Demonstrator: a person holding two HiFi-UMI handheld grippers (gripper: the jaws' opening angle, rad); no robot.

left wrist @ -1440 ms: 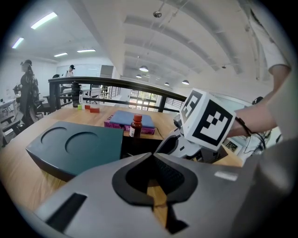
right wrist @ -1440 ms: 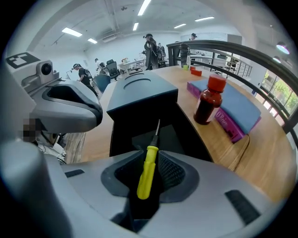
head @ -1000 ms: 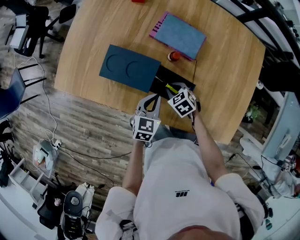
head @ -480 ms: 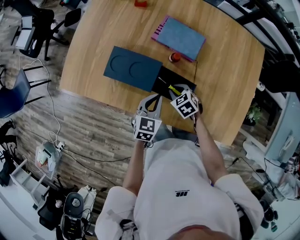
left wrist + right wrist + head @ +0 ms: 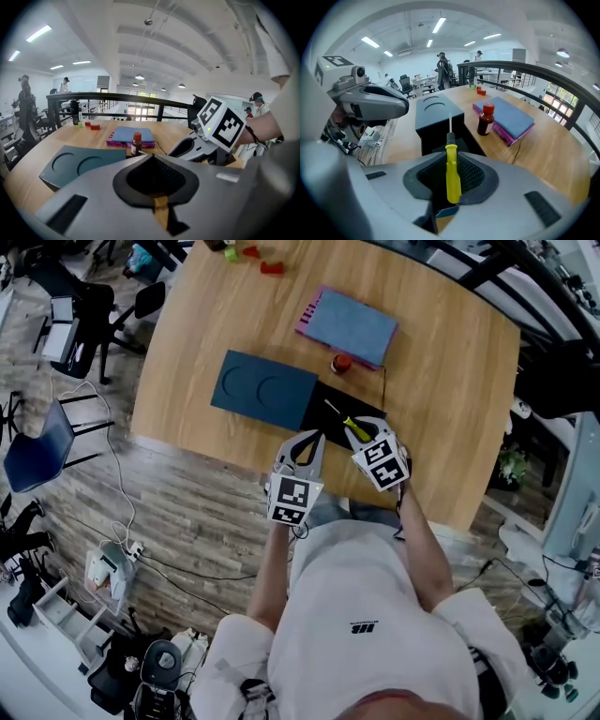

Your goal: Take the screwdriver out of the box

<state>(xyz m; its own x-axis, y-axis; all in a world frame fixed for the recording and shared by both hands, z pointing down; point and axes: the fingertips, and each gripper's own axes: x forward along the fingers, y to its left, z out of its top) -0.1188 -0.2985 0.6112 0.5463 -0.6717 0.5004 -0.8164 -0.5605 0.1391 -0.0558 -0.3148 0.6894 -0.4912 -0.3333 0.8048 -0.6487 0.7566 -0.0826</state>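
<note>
Gripping now: the right gripper (image 5: 451,180) has its jaws pinching the yellow handle of the screwdriver (image 5: 452,168), with the metal shaft pointing ahead.
Screwdriver's place: over the near end of the open black box (image 5: 364,409) on the bench (image 5: 450,381); I cannot tell whether the tip is clear of the box wall.
Left gripper (image 5: 154,180): jaws pressed together on nothing, held just beside the right one at the bench's near edge.
Nearby: a dark lid (image 5: 264,388) lies against the box's left side, with a small brown bottle (image 5: 340,363) and a blue book (image 5: 349,324) beyond.
Risk, slipping: the hold is on smooth plastic, so the shaft could swing or the tool could drop back in.
Risk, snagging: a low or tilted pull could catch the tip on the box wall or lid edge and drag the box.
Risk, knocking: a forward swing could tip the bottle.
Writing: none is legible. The marker cubes bear only black-and-white squares, the shirt logo is too small, and the bottle's label cannot be read.
</note>
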